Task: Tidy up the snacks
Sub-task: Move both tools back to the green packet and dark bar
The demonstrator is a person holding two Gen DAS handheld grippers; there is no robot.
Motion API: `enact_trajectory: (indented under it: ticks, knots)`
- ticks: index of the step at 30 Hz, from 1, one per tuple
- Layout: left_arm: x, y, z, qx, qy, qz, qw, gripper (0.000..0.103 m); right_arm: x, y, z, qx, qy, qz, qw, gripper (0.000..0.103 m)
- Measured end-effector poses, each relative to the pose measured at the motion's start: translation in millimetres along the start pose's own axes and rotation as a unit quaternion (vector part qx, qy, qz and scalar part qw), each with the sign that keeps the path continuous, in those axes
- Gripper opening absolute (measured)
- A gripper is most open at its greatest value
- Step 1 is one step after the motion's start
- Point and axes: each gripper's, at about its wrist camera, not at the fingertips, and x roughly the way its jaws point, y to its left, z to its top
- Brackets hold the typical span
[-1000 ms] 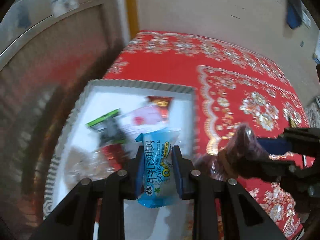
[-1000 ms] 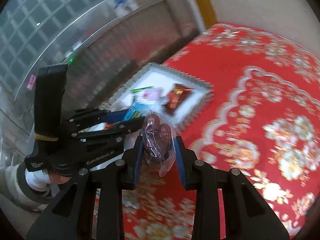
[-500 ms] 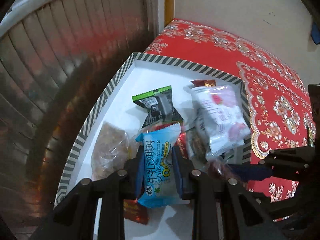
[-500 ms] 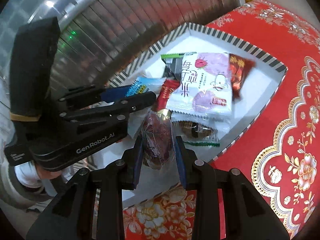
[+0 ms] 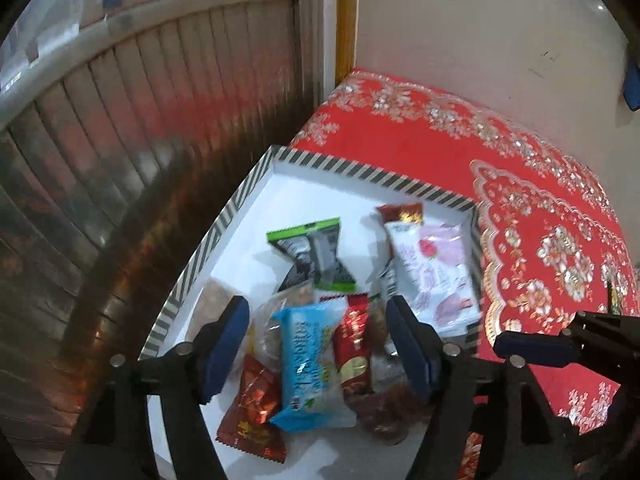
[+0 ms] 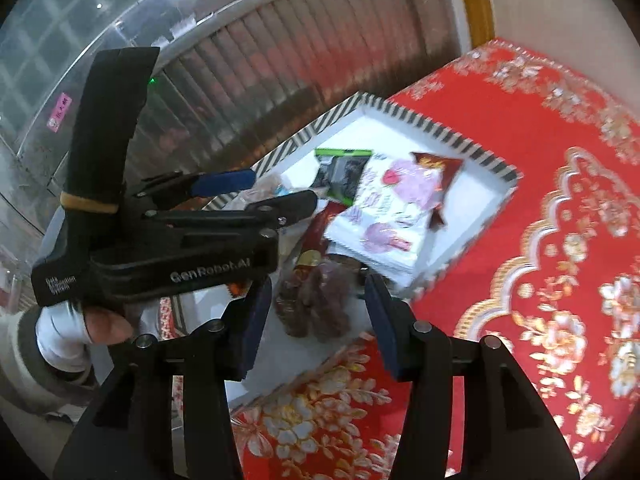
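Left fingers (image 5: 240, 344) spread wide, blue snack packet (image 5: 310, 364) lying loose between them, right fingers (image 6: 256, 312) parted above dark date bag (image 6: 320, 304)

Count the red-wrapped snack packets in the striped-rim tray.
3 visible: red foil packet nearest the camera, long red packet beside the blue one, dark red packet at the far side. Others may lie hidden underneath.

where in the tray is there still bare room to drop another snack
Bare white floor lies along the tray's far striped rim, beyond the green-black packet, and down the left wall beside it. The near half is crowded: blue packet, red packets and dates overlap; the pink-white bag fills the right side.
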Motion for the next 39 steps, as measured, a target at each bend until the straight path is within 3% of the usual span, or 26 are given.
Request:
enact_trajectory:
  ticks: [13,27,32,39]
  knots:
    - [-1.6,-69.6,5.7,0.044,-0.003,-0.043,0.9981,0.077,-50.1,-43.0,-29.7,0.057,-0.042,-0.066,0.995,0.049]
    - [4.4,-165.3,-1.2,0.110,0.016,-0.097,0.9890,0.077,-105.1,-95.8,-89.3,0.130,-0.068,-0.170,0.974,0.049]
    - [6.2,-206.5,-5.2,0.136,0.027,-0.120,0.9830,0.077,-130.8,-119.1,-116.8,0.162,-0.075,-0.206,0.962,0.049]
    - [3.1,-273.4,-10.6,0.178,0.036,-0.163,0.9697,0.077,-182.8,-165.4,-173.5,0.230,-0.080,-0.287,0.927,0.049]
